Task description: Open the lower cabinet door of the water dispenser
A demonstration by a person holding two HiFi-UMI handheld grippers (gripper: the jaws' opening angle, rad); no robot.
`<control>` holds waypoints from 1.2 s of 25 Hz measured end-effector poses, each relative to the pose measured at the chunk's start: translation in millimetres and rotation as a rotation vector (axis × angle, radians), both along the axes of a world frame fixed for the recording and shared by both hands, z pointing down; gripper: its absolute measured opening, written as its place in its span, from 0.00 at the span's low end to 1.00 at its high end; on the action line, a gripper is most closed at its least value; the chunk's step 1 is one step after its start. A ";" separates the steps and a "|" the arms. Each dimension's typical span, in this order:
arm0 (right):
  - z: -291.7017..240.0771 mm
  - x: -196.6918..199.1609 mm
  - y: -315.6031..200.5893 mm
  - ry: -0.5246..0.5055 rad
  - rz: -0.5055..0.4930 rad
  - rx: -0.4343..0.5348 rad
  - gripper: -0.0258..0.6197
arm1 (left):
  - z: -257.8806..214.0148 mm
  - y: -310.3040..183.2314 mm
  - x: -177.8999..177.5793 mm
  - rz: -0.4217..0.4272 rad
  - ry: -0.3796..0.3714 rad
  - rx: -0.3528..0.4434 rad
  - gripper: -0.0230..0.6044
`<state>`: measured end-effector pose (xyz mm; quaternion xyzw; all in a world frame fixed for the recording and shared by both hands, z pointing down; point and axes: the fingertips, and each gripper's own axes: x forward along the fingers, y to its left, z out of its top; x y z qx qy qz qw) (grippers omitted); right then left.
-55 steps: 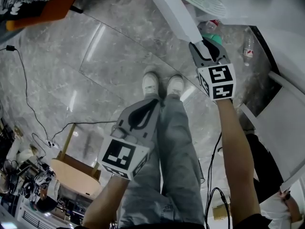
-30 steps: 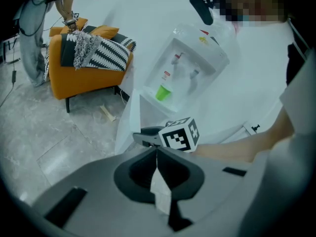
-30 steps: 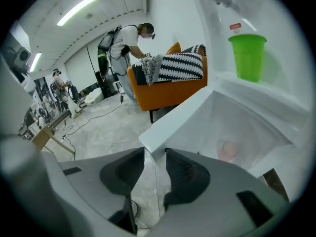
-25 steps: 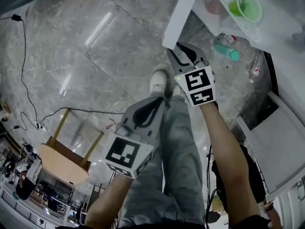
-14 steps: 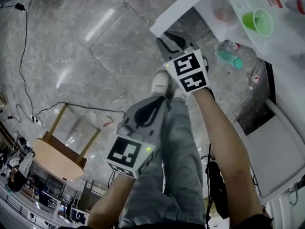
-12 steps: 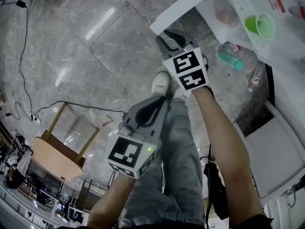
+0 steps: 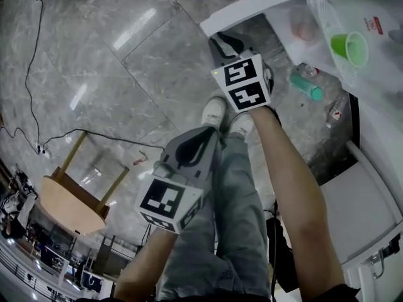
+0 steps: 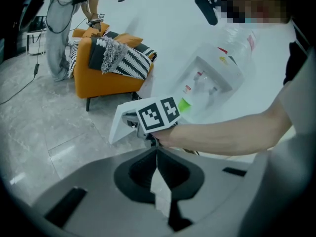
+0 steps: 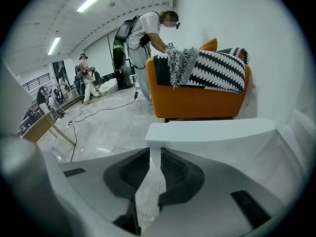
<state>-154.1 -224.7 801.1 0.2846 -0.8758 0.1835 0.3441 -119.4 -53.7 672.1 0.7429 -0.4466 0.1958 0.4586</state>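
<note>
Water dispenser (image 7: 384,93) stands at the person's right, its lower cabinet door (image 7: 252,6) swung out over the floor. The door looks like a light, stiff white panel, probably best taken by its free edge. The right gripper (image 7: 220,41) sits at that edge, its fingers just closing to a narrow gap with nothing between them, while the left gripper (image 7: 206,136) hangs back, fingers clenched on nothing.
</note>
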 end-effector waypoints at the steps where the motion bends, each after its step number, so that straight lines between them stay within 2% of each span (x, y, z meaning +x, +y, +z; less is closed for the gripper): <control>1: -0.5 -0.2 0.7 0.004 -0.002 0.003 0.16 | -0.7 -0.4 -0.8 -0.004 -0.001 -0.001 0.05; 8: -22.0 4.4 -1.8 -0.042 0.032 0.020 0.14 | -10.7 -8.9 -3.9 0.016 -0.018 0.044 0.05; 14: -51.3 31.0 6.7 -0.073 0.104 0.027 0.06 | -30.2 -19.9 -7.2 0.044 -0.033 0.097 0.05; 18: -93.4 45.7 13.7 -0.132 0.144 0.063 0.06 | -46.5 -32.1 -5.6 0.066 -0.059 0.138 0.05; 23: -149.3 82.2 33.2 -0.171 0.213 0.095 0.06 | -74.5 -41.4 4.6 0.069 -0.088 0.169 0.05; 30: -234.6 136.7 69.6 -0.224 0.345 0.100 0.06 | -138.0 -51.8 28.3 0.091 -0.104 0.244 0.05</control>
